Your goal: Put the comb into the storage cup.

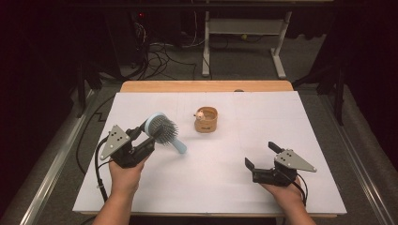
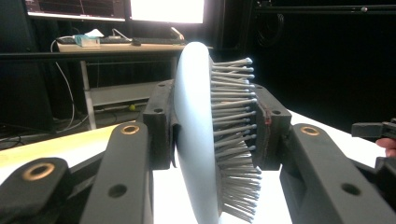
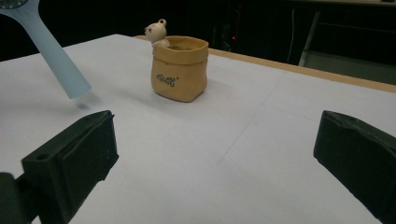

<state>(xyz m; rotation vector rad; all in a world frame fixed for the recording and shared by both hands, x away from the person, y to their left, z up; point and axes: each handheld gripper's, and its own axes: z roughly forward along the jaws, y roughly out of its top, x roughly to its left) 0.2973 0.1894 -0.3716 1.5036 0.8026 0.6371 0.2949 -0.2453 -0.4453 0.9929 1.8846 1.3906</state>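
Blue hairbrush (image 1: pixel 162 130) clamped by its head in left tool (image 1: pixel 141 132), right tool (image 1: pixel 261 154) open, empty.

In the right gripper view, the head of the hairbrush (image 3: pixel 49 46) is being cut off by the top left corner. In the left gripper view, its handle is being cropped by the bottom edge. The lettering on the tan pot (image 3: pixel 180 69) is being rendered too small to read, and the bear figure's (image 3: pixel 156 33) body is being hidden behind the rim.
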